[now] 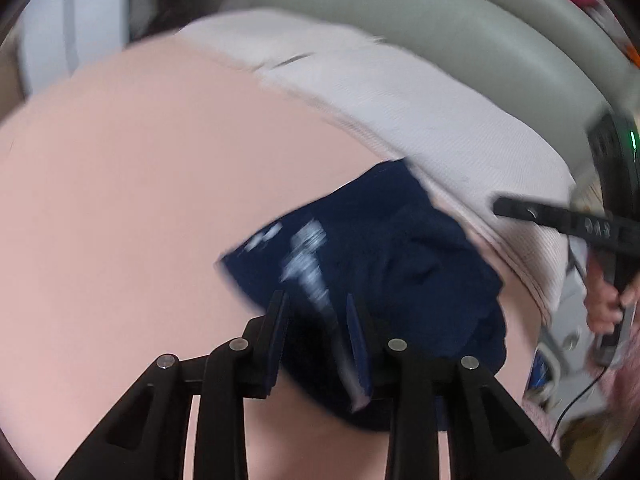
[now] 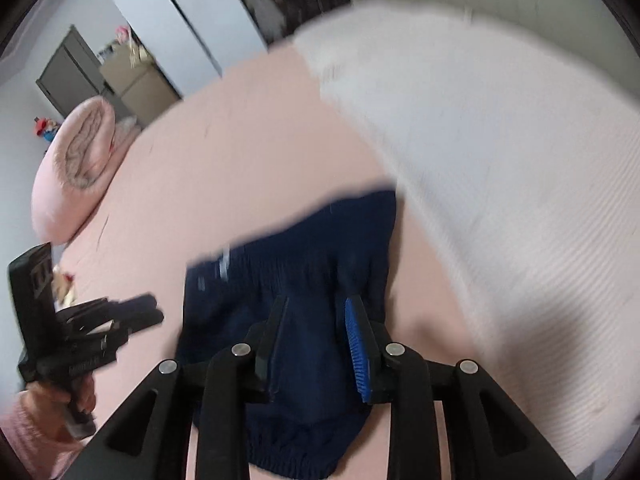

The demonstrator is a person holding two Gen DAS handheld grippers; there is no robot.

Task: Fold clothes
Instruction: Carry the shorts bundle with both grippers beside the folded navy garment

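A navy blue garment (image 1: pixel 384 256) with white print lies bunched on a pink bed sheet (image 1: pixel 140 184). It also shows in the right wrist view (image 2: pixel 312 264). My left gripper (image 1: pixel 316 304) hovers over its near edge with its jaws apart and nothing between the pads. My right gripper (image 2: pixel 318 308) is over the garment's elastic edge, jaws apart, fabric lying between and below the fingers. The left gripper (image 2: pixel 152 312) shows at the left of the right wrist view. The right gripper (image 1: pixel 500 206) shows at the right of the left wrist view. Both views are motion-blurred.
A white ribbed blanket (image 2: pixel 500 168) lies across the bed beyond the garment, also in the left wrist view (image 1: pixel 400 100). A pink pillow (image 2: pixel 76 168) sits at the far left. Grey cabinets (image 2: pixel 72 72) stand against the wall.
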